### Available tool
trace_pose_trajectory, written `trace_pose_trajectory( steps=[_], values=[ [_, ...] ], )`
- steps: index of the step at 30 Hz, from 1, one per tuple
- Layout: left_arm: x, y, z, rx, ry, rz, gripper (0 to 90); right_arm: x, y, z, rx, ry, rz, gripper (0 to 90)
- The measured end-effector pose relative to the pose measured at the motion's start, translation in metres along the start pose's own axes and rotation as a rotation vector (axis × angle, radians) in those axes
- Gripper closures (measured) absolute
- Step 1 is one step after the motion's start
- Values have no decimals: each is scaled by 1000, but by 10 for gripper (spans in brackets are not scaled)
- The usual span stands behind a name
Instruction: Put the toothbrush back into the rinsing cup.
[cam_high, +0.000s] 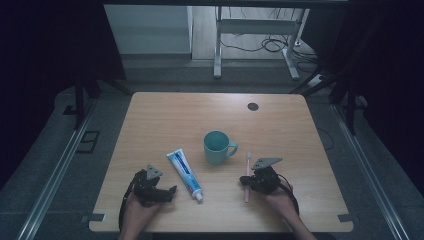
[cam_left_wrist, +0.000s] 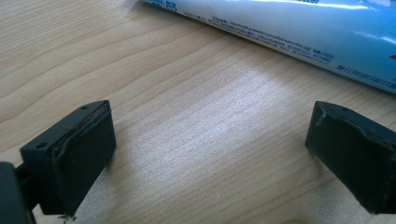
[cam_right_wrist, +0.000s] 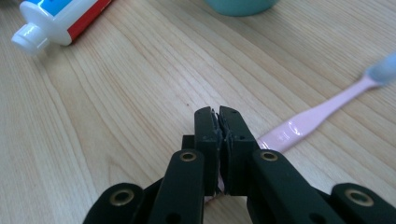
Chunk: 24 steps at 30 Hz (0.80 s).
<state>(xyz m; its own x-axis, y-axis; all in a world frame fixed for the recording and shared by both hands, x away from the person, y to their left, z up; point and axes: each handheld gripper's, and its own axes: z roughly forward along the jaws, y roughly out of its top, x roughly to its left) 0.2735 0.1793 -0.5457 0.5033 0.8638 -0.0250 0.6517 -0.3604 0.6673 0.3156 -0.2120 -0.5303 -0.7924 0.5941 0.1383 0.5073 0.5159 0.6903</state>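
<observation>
Close up front, clamps right gripper (cam_right_wrist: 218, 114) down on the toothbrush (cam_right_wrist: 313, 119), jaws all but touching, pink handle pinched between them. Grips the tail half of the handle, probably so the long bristle end stays free to lead. Keeps that brush toward the front edge of the table (cam_high: 165, 115), right of middle, with bristles aimed at the far edge and ending just beside the mug (cam_high: 216, 147). Cannot tell whether it has left the wood or is lying flat on it. Stands the mug upright and mouth up about mid-table, handle turned toward the right edge, so likely meant to receive the brush head-up or head-down. Parks left gripper (cam_left_wrist: 212, 126) near the front-left corner with jaws wide and nothing between them, low over bare wood. Leaves the toothpaste (cam_left_wrist: 299, 32) just past those open tips, untouched, lying slantwise left of the mug with its cap toward the front edge. Looks ready to take the tube next, or simply to stay out of the right hand's way.
</observation>
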Motion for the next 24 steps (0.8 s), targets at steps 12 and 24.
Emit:
trace_pose_trajectory(
  steps=[12,24],
  values=[
    [0,0,0,0,0,0,17,-11,-12,-13,7,-33,29,854],
    [0,0,0,0,0,-5,17,-27,-24,-27,-3,-63,64,850]
  ],
)
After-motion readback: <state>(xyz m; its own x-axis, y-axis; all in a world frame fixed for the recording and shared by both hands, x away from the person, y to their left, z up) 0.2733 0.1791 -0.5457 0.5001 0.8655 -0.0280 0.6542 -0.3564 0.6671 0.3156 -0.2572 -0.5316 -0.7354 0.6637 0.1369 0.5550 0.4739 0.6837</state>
